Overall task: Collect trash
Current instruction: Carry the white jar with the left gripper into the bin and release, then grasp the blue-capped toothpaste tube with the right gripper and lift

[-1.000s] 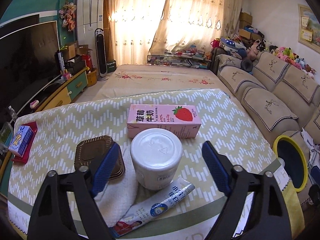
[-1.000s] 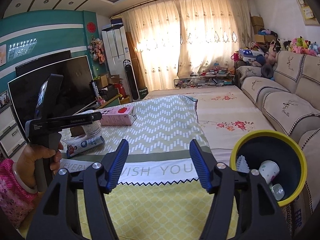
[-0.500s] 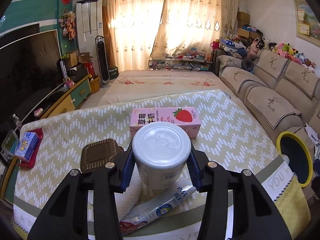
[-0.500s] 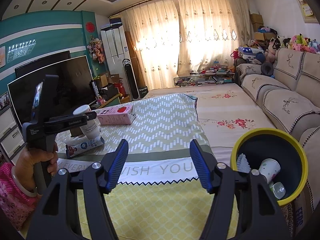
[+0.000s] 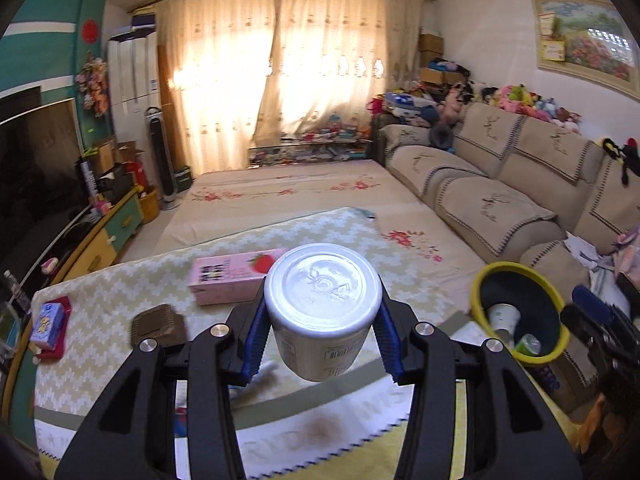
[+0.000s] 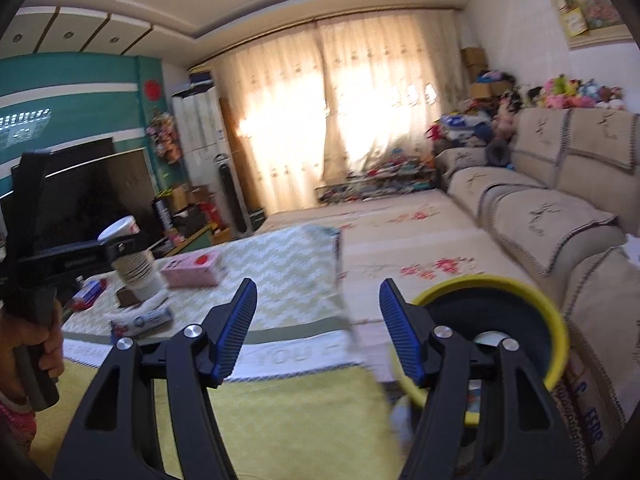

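My left gripper point(image 5: 322, 338) is shut on a white plastic cup point(image 5: 322, 310) with a sealed lid, held clear above the table. From the right wrist view the same white cup point(image 6: 132, 264) hangs in that gripper at the far left. The yellow-rimmed trash bin point(image 5: 520, 314) stands low at the right with a paper cup inside. My right gripper point(image 6: 318, 330) is open with nothing between its blue pads, and the trash bin point(image 6: 496, 328) sits just beyond its right finger. A pink strawberry milk carton point(image 5: 232, 278), a toothpaste tube point(image 6: 140, 320) and a brown tray point(image 5: 158, 324) lie on the table.
The low table wears a green zigzag cloth point(image 5: 120, 292). A red tray with a small blue carton point(image 5: 48, 326) sits at its left edge. A beige sofa point(image 5: 500, 184) runs along the right, and a TV on a cabinet point(image 5: 36, 168) along the left. A hand point(image 6: 40, 344) holds the left gripper's handle.
My left gripper closed on the white cup and lifted it off the table, swinging right toward the bin. The right gripper shifted right, nearer the bin, still open.
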The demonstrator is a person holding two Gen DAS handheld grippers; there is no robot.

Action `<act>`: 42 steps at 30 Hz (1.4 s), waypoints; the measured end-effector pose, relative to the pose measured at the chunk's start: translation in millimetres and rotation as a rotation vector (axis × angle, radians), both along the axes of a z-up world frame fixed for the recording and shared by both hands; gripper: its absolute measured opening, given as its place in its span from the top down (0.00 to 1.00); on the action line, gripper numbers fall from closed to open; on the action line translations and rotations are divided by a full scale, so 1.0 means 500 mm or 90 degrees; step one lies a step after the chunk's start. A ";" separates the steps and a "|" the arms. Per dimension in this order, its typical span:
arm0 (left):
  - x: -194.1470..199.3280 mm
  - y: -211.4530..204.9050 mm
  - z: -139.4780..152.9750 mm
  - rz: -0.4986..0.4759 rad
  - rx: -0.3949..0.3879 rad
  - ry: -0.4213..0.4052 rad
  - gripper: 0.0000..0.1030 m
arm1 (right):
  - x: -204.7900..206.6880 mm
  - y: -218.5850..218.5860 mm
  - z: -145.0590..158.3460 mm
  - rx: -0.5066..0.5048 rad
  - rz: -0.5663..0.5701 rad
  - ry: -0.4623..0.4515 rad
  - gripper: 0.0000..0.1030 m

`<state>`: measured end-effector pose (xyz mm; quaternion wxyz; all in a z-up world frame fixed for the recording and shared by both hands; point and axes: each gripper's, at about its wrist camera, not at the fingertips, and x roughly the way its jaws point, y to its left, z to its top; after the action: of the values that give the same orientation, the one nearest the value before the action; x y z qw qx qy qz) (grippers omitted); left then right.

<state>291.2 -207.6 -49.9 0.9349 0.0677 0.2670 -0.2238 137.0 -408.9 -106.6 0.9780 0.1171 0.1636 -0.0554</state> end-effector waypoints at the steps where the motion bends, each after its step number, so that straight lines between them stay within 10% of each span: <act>1: -0.008 -0.018 0.002 -0.015 -0.002 0.003 0.54 | -0.013 -0.017 0.005 -0.004 -0.017 -0.005 0.41; 21: -0.029 -0.548 -0.144 -0.279 0.017 0.147 0.54 | -0.166 -0.285 -0.046 0.023 -0.218 0.019 0.40; 24: -0.012 -0.586 -0.172 -0.285 0.013 0.164 0.37 | -0.150 -0.292 -0.049 0.032 -0.220 0.023 0.39; 32: -0.041 -0.490 -0.102 -0.246 -0.015 0.081 0.28 | -0.126 -0.275 -0.062 0.044 -0.191 0.032 0.38; 42: -0.087 -0.083 -0.027 -0.088 -0.086 0.027 0.12 | -0.047 -0.158 -0.060 0.036 -0.074 0.058 0.36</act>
<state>247.8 -249.0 -63.4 0.9138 0.0177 0.2656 -0.3067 113.4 -487.7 -136.8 0.9610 0.1514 0.2021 -0.1129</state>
